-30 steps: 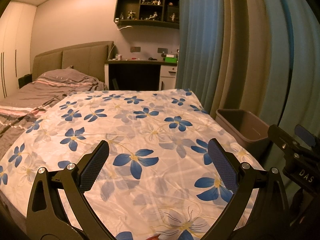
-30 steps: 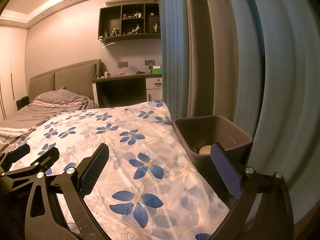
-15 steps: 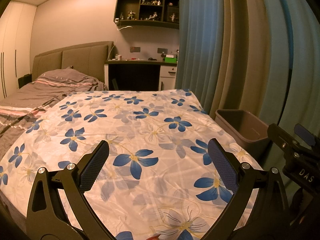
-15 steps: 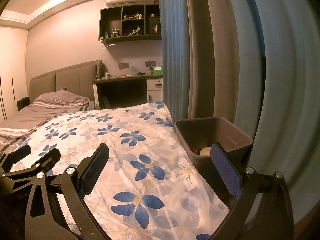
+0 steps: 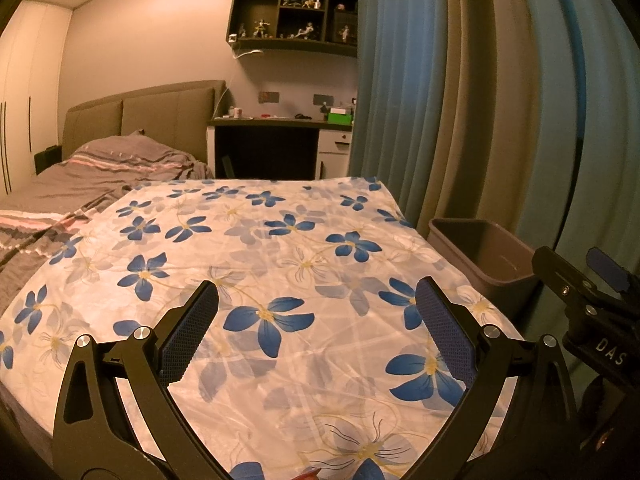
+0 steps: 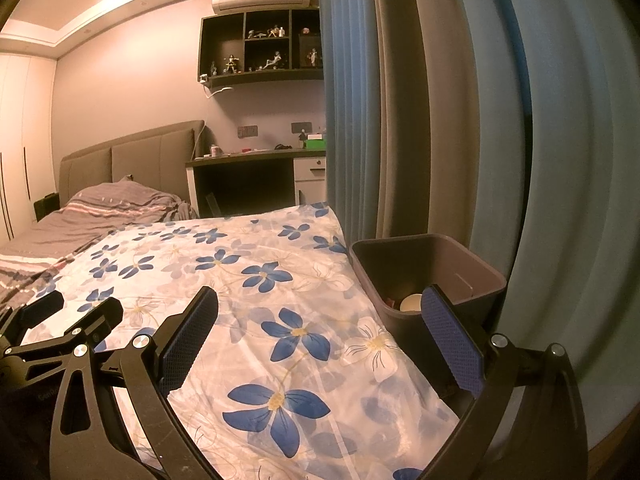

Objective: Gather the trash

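Note:
A grey trash bin stands on the floor to the right of the bed, against the curtain. A white cup and a small reddish scrap lie inside it. The bin also shows in the left wrist view. My left gripper is open and empty above the flowered bedspread. My right gripper is open and empty, its right finger over the bin's near rim. No loose trash shows on the bedspread.
Blue and beige curtains hang along the right, behind the bin. A grey duvet and headboard lie at the far left. A desk with small items and a wall shelf stand at the back.
Both views have shifted very slightly; the right view has risen a little. Both grippers stay open and empty.

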### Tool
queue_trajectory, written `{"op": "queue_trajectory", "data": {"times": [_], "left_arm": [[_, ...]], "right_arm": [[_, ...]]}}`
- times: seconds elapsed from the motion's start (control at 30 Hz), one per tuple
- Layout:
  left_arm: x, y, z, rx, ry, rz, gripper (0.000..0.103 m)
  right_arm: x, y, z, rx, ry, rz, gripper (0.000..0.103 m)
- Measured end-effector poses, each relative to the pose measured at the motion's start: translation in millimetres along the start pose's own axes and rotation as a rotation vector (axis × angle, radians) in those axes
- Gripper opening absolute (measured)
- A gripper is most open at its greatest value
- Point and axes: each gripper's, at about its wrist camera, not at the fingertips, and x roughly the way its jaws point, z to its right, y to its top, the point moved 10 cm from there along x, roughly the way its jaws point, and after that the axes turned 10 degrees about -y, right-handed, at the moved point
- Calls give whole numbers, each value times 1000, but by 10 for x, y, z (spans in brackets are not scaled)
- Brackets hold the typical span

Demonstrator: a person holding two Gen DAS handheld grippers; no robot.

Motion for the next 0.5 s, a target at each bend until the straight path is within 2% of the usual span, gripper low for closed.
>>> {"op": "queue_trajectory", "data": {"times": [0.5], "left_arm": [[-1, -2, 27, 1, -3, -1, 97]], "right_arm": [[2, -8, 6, 0, -1, 0, 97]]}}
